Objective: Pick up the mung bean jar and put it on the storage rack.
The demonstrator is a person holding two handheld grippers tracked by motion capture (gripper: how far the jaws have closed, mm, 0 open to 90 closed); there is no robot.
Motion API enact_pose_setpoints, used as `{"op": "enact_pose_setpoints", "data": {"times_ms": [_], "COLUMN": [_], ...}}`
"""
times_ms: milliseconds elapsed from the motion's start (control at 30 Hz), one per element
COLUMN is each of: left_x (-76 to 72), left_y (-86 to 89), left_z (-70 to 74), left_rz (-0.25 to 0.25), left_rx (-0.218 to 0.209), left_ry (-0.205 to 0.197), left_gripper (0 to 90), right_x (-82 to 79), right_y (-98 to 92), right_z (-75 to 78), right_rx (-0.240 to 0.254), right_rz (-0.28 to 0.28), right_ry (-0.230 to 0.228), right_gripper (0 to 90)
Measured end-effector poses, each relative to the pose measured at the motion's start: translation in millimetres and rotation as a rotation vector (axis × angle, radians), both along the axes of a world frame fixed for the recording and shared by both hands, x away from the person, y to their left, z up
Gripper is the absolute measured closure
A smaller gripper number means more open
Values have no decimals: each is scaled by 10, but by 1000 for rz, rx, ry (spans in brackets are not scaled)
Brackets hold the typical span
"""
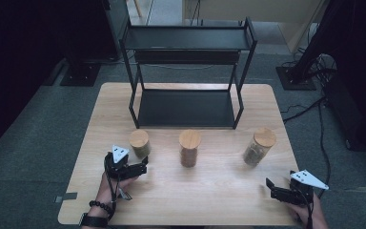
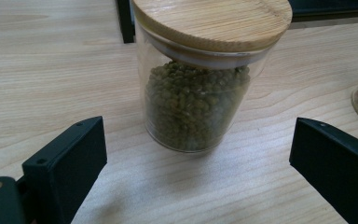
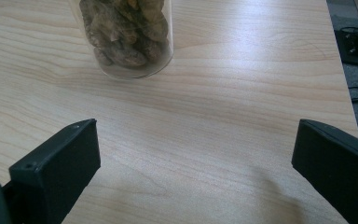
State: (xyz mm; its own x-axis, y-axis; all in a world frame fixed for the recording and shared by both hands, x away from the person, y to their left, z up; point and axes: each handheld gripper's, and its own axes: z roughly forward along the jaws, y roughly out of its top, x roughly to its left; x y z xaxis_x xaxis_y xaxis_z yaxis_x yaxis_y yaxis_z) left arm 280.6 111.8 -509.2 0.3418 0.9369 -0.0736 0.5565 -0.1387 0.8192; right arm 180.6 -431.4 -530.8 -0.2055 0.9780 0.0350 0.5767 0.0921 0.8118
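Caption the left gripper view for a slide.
Open left gripper faces a clear glass jar of green beans with bamboo lid on the light wooden table.

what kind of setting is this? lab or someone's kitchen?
Most likely a lab or recording studio staged as a pantry scene, not a kitchen. A lone wooden table stands on grey carpet, with dark stands and loose cables around it. Three lidded glass jars and a black shelf rack look like set props.

Three lidded jars are standing in a row on the table (image 1: 219,191) before a black rack (image 1: 188,71), the left gripper (image 1: 140,168) sitting just beside the left jar (image 1: 139,143), the right gripper (image 1: 274,187) lying apart.
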Motion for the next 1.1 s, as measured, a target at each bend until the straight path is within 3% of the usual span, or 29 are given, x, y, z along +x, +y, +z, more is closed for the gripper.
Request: {"op": "enact_pose_setpoints", "data": {"times_ms": [1100], "left_x": [235], "left_y": [-195], "left_z": [-19], "left_rz": [-3], "left_rx": [27], "left_ry": [4], "left_gripper": [48], "right_x": [-1], "right_y": [16], "right_z": [0], "right_rx": [-14], "right_rz": [-1], "right_ry": [1], "right_gripper": [30]}}
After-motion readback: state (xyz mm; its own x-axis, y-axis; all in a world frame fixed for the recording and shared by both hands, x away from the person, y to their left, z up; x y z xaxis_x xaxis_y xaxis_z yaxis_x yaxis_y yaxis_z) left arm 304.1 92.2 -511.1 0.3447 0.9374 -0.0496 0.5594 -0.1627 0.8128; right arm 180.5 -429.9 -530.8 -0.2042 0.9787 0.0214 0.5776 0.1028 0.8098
